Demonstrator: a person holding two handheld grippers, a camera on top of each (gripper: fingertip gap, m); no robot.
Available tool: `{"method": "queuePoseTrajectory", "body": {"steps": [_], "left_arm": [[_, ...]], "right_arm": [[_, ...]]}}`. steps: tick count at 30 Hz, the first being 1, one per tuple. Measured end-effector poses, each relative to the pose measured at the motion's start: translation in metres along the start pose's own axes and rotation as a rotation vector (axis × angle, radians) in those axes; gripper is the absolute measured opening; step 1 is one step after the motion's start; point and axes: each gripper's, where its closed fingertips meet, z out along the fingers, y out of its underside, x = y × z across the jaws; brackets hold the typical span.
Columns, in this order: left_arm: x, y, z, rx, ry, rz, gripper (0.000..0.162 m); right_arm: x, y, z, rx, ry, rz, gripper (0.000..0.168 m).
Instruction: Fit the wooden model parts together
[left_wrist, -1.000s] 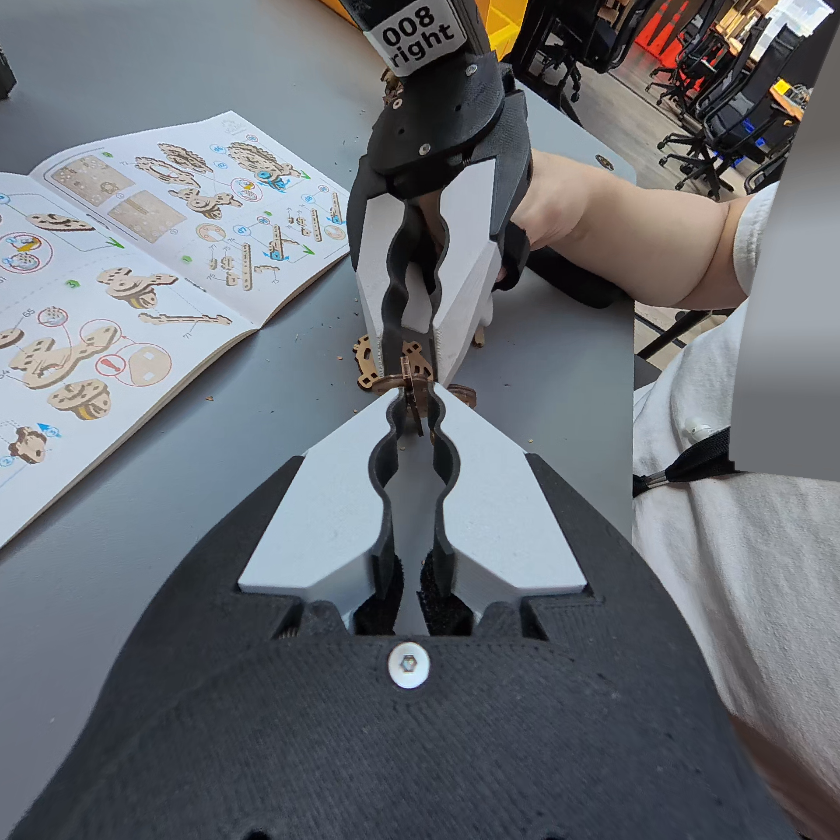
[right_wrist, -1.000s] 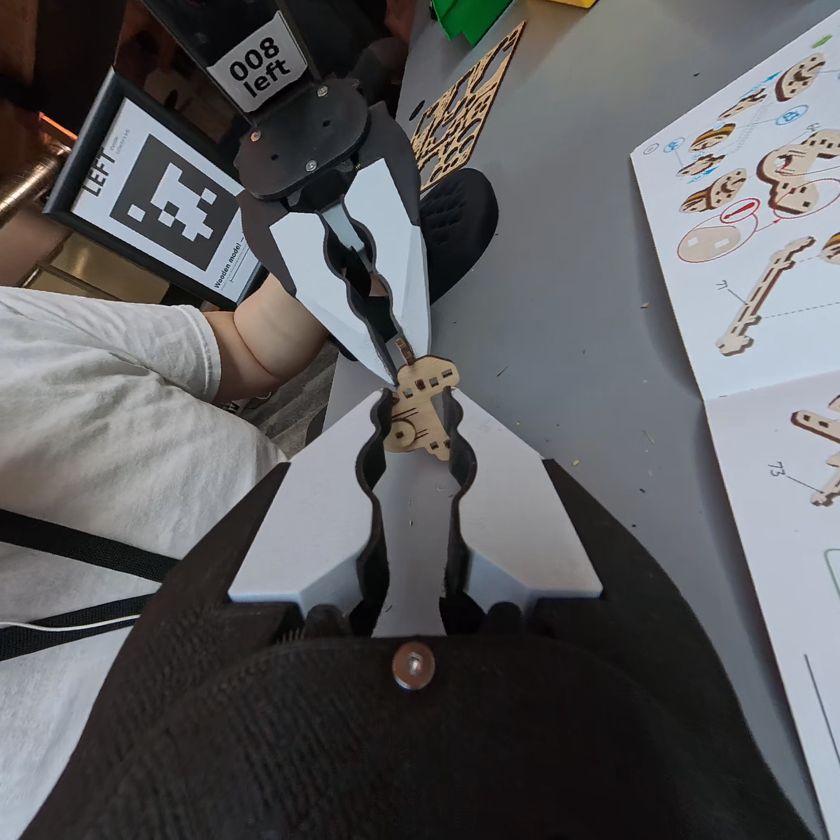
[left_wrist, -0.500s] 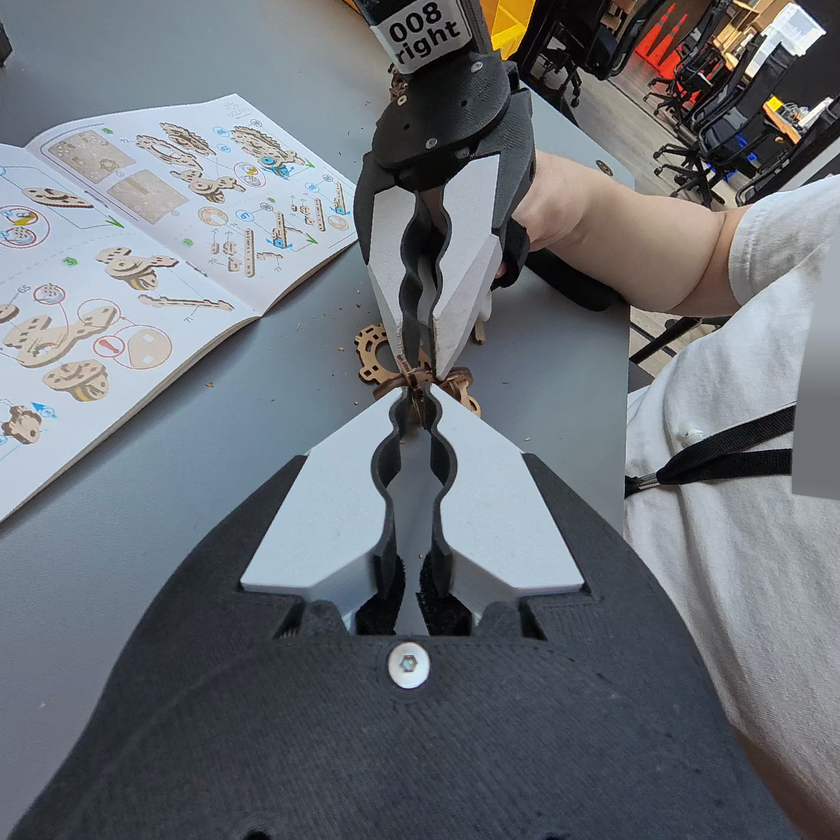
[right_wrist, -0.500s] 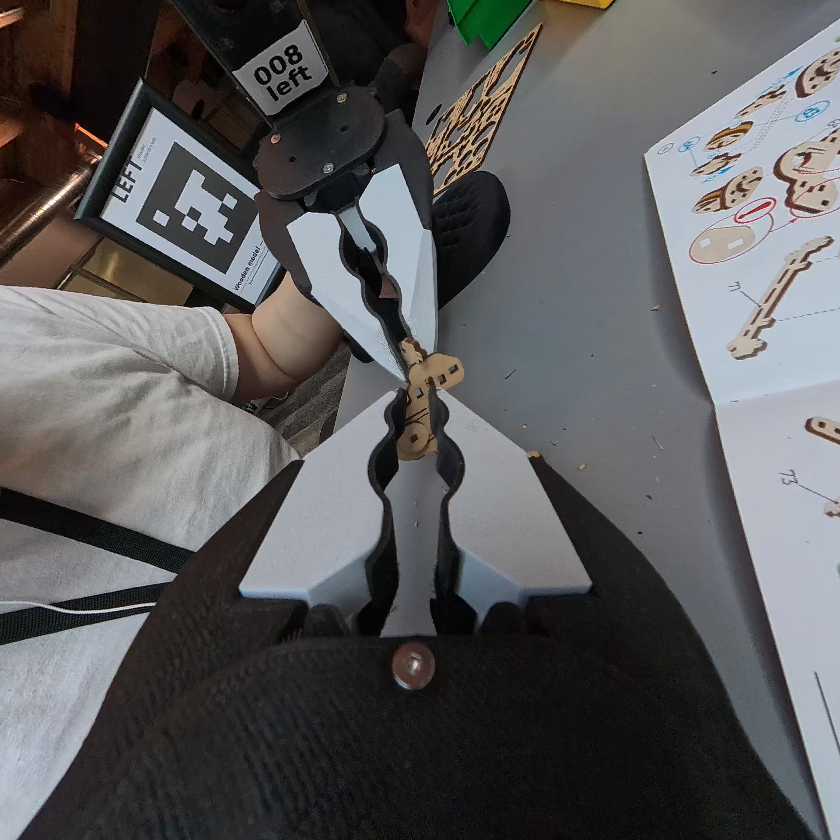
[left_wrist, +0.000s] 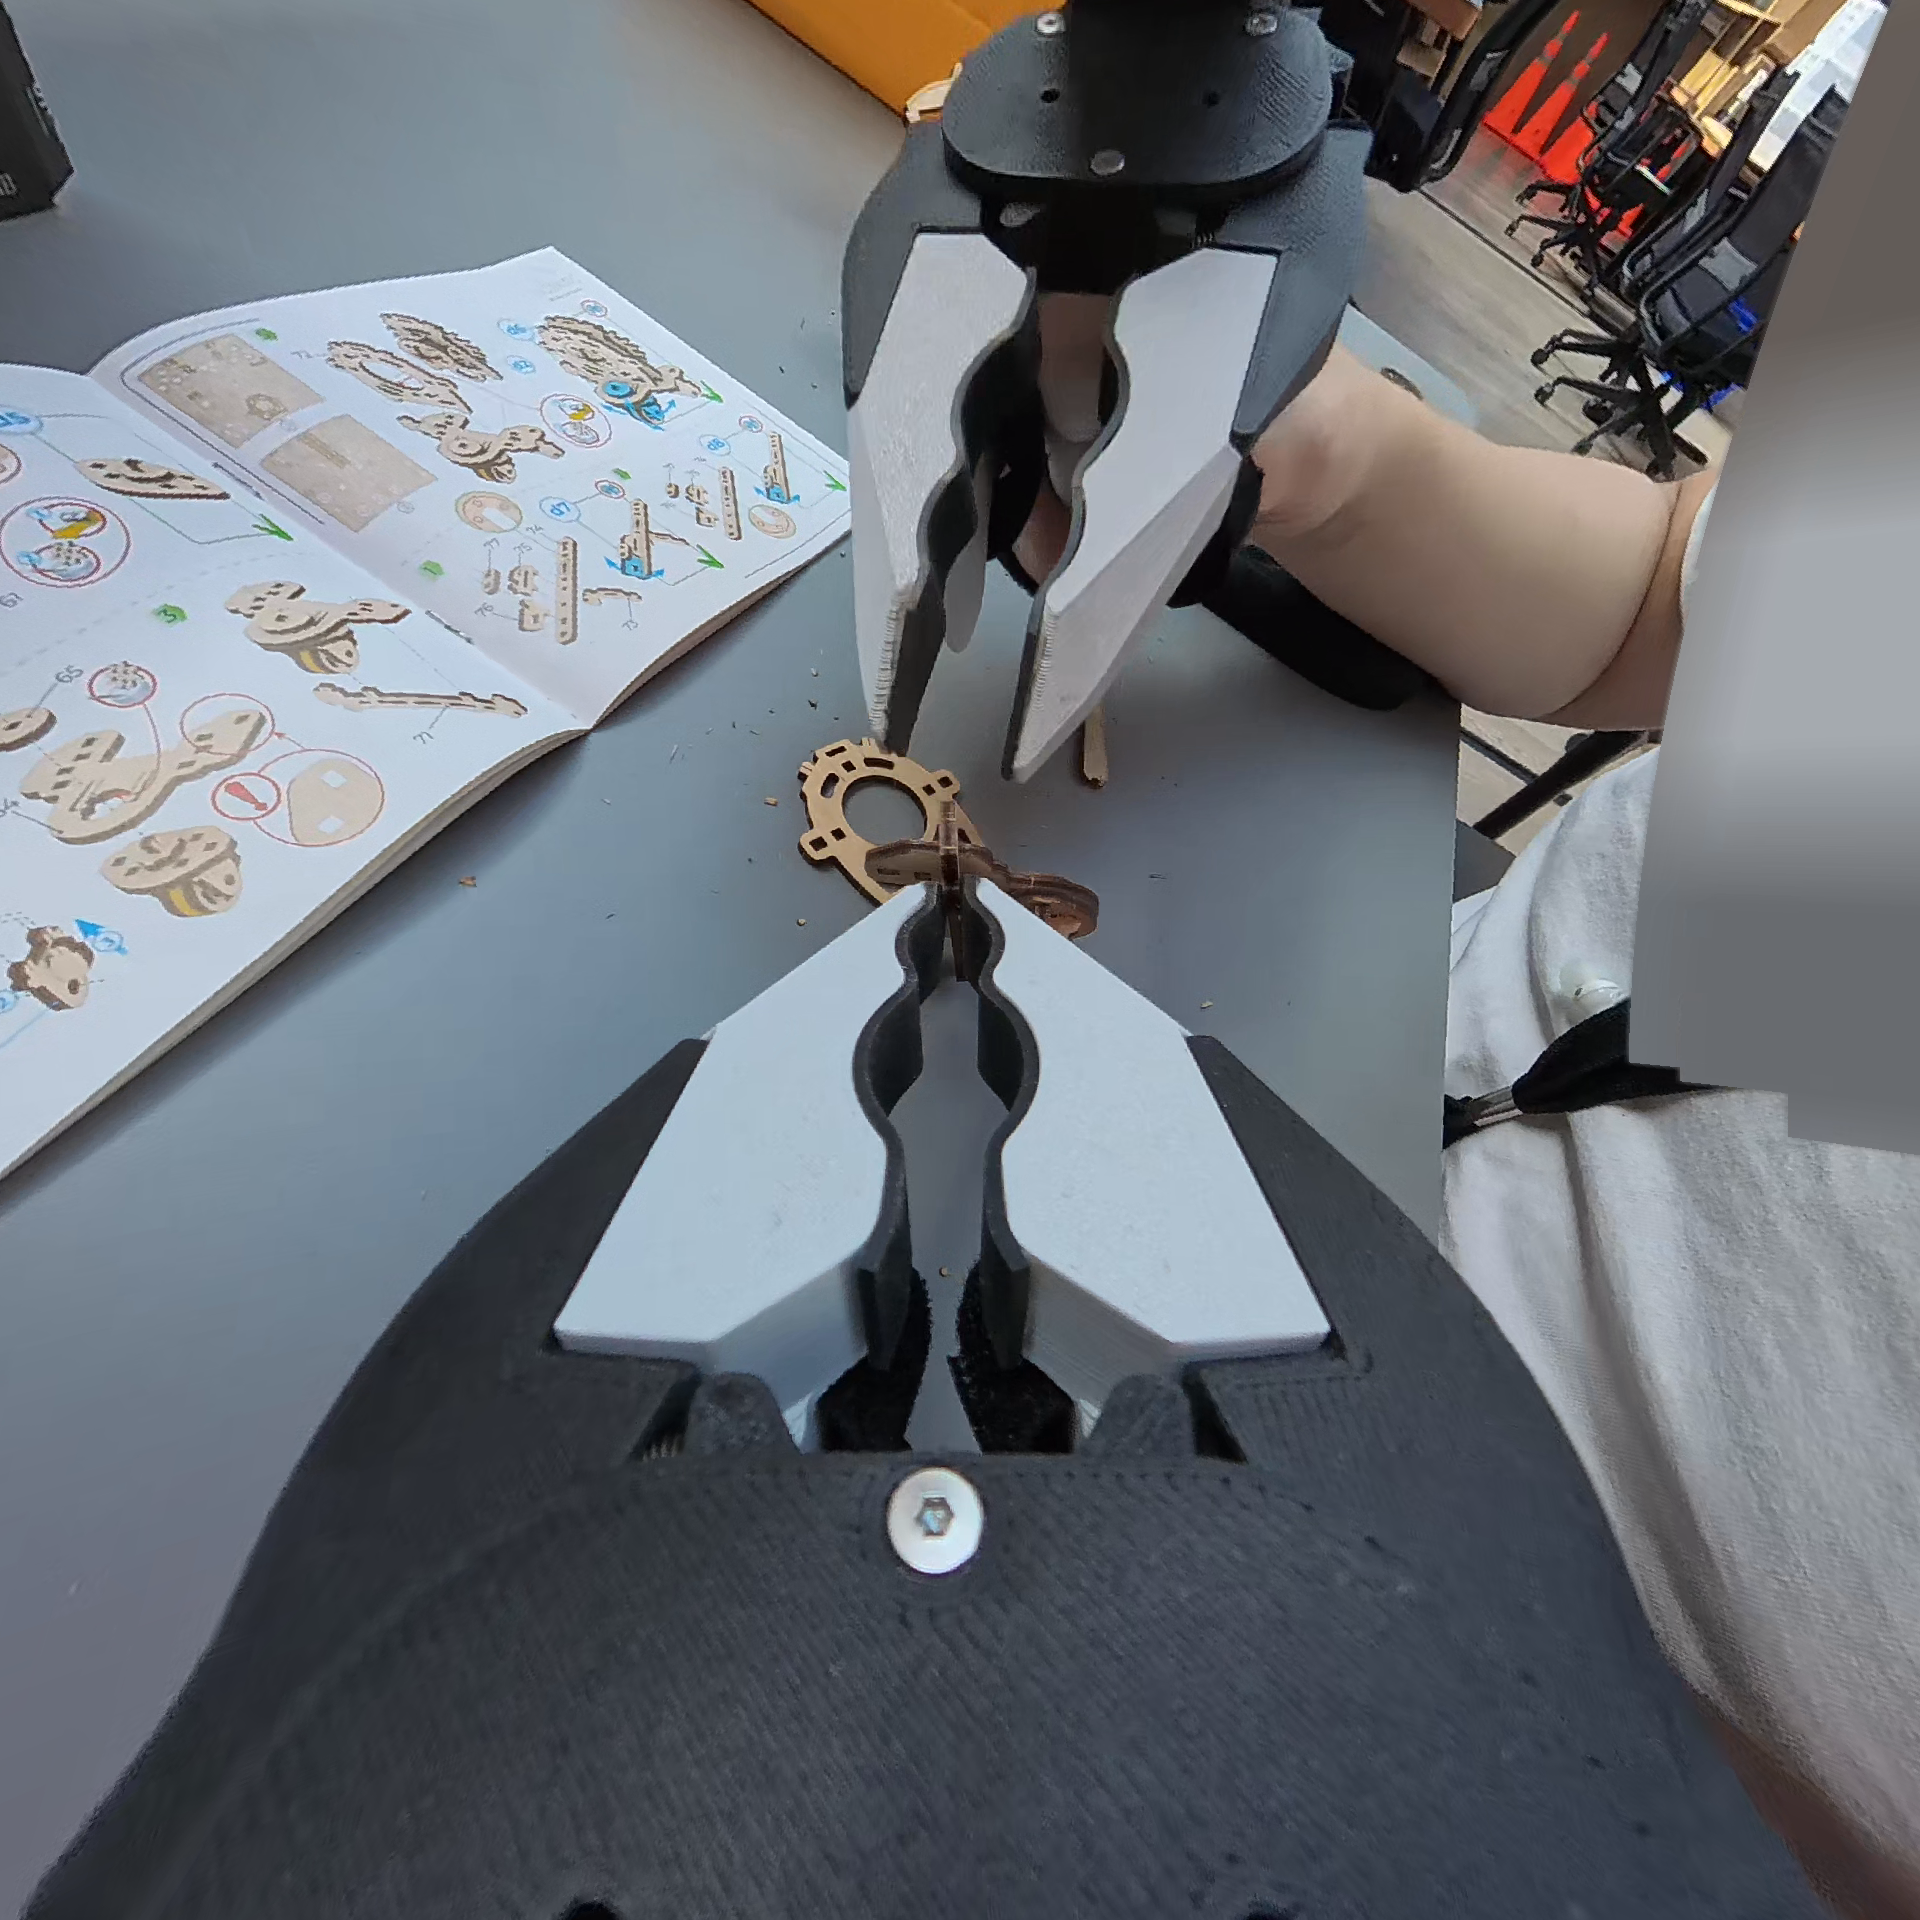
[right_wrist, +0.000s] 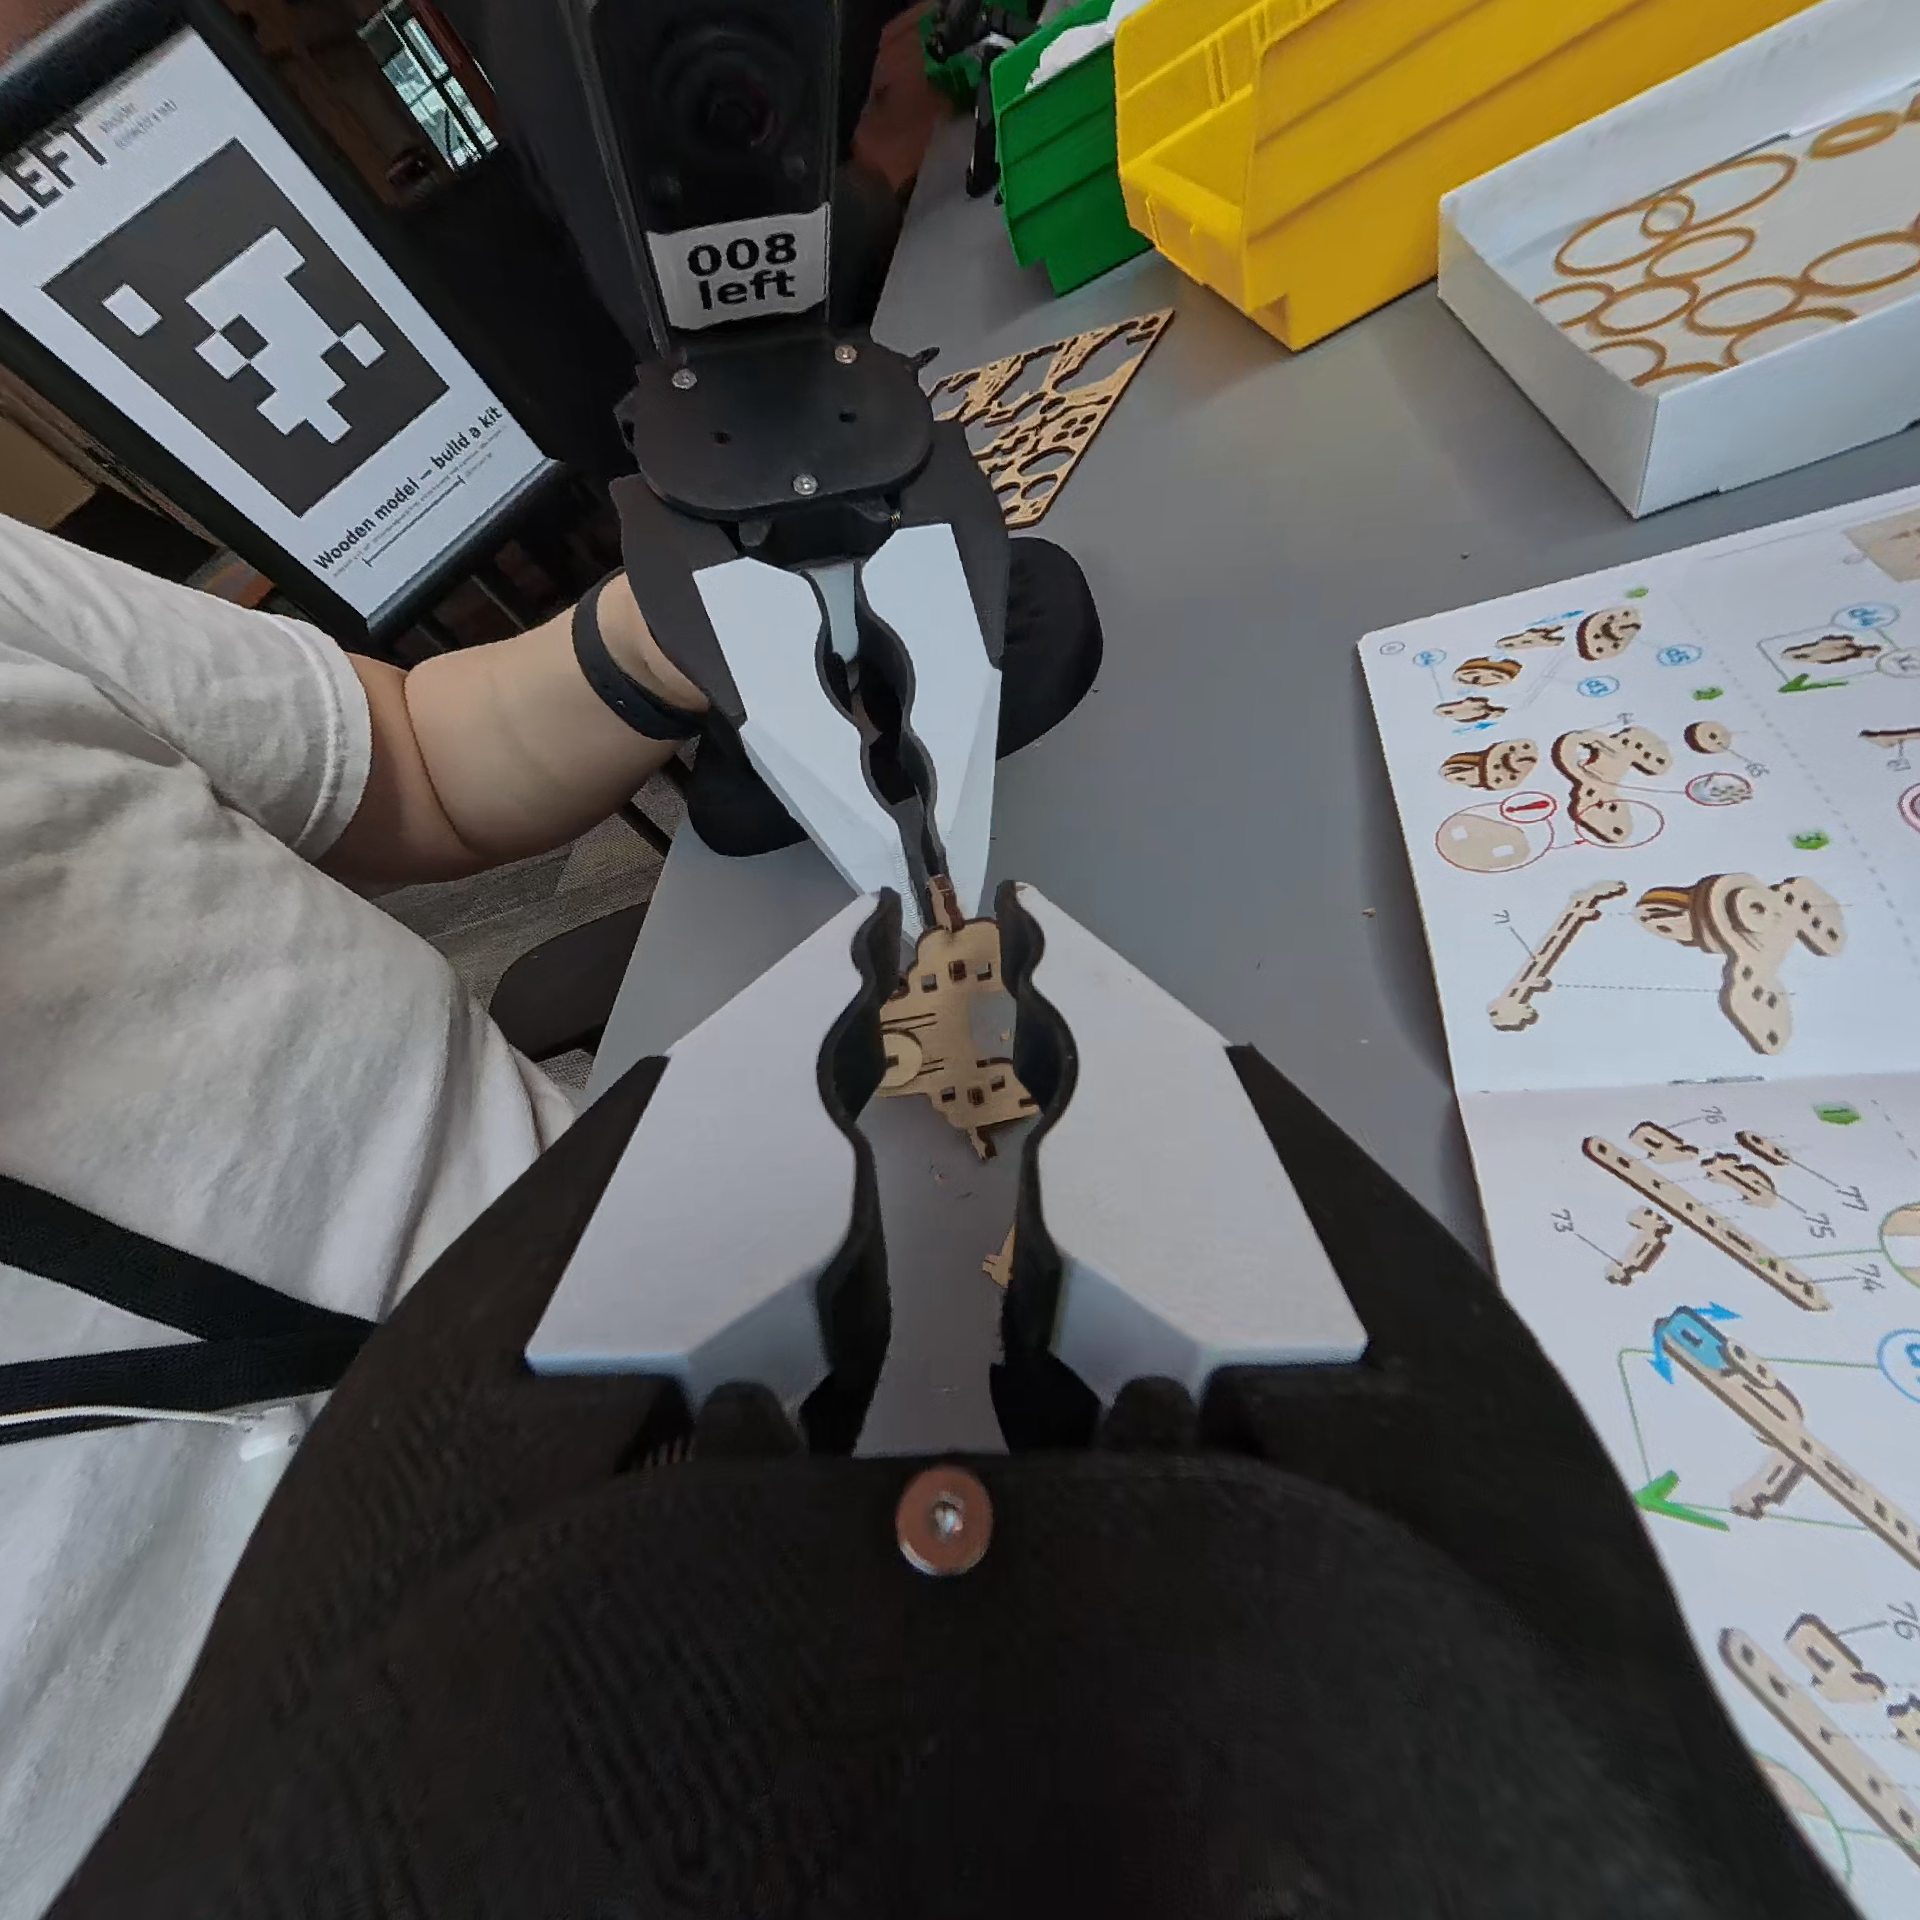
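My left gripper (left_wrist: 951, 920) is shut on a small upright wooden piece (left_wrist: 948, 852). A flat wooden part with square holes (left_wrist: 1039, 891) sits across that piece. The assembly hangs just above the grey table (left_wrist: 468, 1091). A flat wooden ring part (left_wrist: 831, 805) lies on the table under it. My right gripper (left_wrist: 958, 753) hovers beyond it, open and empty. In the right wrist view my right gripper (right_wrist: 948, 902) stands open with the flat part (right_wrist: 951, 997) between its fingers, untouched. The left gripper (right_wrist: 933, 883) pinches the upright piece (right_wrist: 941, 902) there.
An open instruction booklet (left_wrist: 312, 623) lies left of the left gripper, and it also shows in the right wrist view (right_wrist: 1683, 935). A thin wooden stick (left_wrist: 1091, 743), a punched wooden sheet (right_wrist: 1039, 416), yellow (right_wrist: 1299, 156) and green (right_wrist: 1060, 187) bins and a white box (right_wrist: 1714, 436) are nearby. The person's body is at the table edge.
My right gripper has opened, let go of the flat wooden part and drawn back from it. The part stays on the piece in my left gripper.
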Motion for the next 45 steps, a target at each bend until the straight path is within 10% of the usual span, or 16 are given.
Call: {"method": "queuePoseTrajectory", "body": {"steps": [45], "left_arm": [[0.015, 0.006, 0.006, -0.101, 0.137, 0.317, 0.001]], "right_arm": [[-0.01, 0.031, 0.005, -0.116, -0.205, -0.154, 0.012]]}}
